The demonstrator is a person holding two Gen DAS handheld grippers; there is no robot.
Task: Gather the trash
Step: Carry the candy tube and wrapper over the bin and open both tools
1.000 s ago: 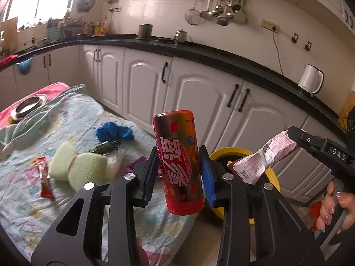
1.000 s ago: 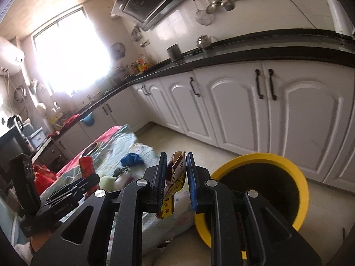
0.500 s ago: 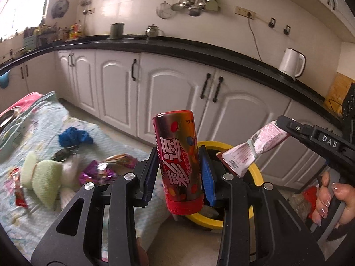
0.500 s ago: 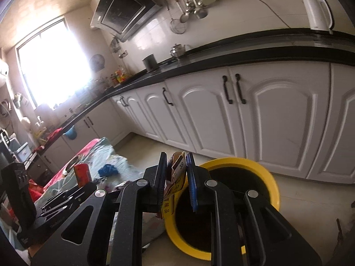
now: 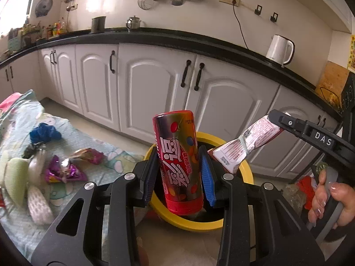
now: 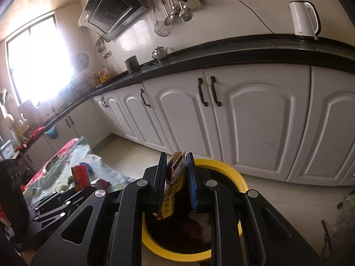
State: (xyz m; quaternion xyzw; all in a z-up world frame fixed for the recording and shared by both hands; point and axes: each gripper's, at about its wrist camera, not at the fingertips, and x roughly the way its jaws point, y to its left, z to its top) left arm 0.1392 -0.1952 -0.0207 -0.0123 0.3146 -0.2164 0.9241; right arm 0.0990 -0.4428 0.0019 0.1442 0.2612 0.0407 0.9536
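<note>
The left tool [image 5: 179, 173] clamps the red can [image 5: 177, 161] upright, and the right tool [image 6: 176, 185] pinches a wrapper [image 6: 174, 184]. Both hang above the yellow bin [image 6: 235, 177] just ahead, apparently poised for dropping.
</note>
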